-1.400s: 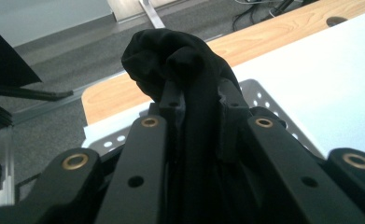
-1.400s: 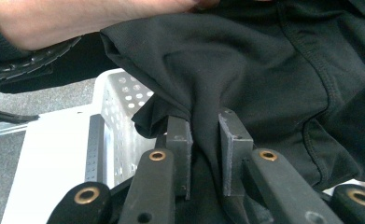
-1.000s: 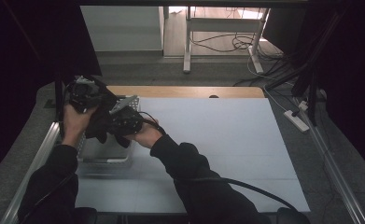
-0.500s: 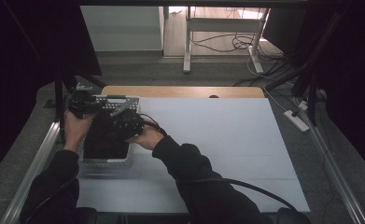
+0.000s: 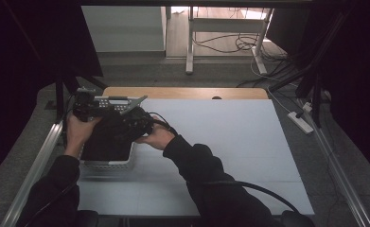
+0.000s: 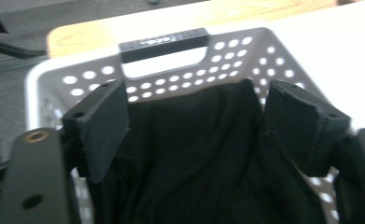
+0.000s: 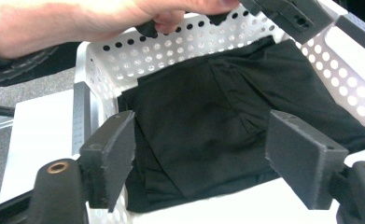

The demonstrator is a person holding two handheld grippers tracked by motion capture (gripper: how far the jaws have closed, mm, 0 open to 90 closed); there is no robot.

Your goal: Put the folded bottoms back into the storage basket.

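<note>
Folded black fabric garment [image 7: 227,121] lying flat inside white perforated plastic basket [image 6: 264,56], at the left edge of the white-topped table [image 5: 230,142]

Left tongs [image 6: 215,121] just opened, pads wide apart with the dark cloth below and between them but not pinched; nothing gripped. Pointing down into the basket toward its far wall and black handle [image 6: 164,42]

Right tongs [image 7: 203,149] likewise just opened, pads spread and clear of the cloth, hovering over the near basket rim with the garment straight ahead and below; nothing held

In the high view, both hands together over the basket, left tongs [image 5: 85,111] at the far left end, right tongs [image 5: 135,124] at the table-side edge. Garment filling most of the basket floor, long axis seemingly along the basket's length, away from the person. Left tongs nearer, directly above the fabric; right tongs at its border. Looks like a release just made, so any next move likely a lift straight up and out of the basket
</note>
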